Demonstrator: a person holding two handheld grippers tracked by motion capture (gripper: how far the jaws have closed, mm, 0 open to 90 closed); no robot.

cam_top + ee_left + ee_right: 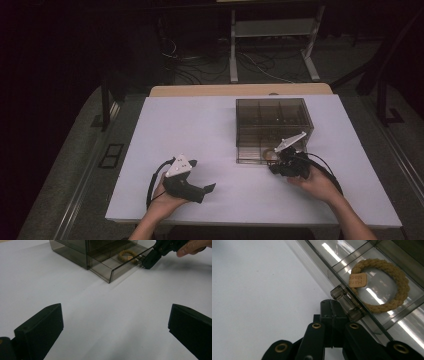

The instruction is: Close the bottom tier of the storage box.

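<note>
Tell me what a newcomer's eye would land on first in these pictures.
First comes the smoky clear drawer box right of centre on the white table, its bottom drawer pulled partly out. In that drawer lies a tan braided ring with a small tag. The right hand-held gripper is shut at the drawer's clear handle, while the left hand-held gripper rests open on the table, well short of the box.
</note>
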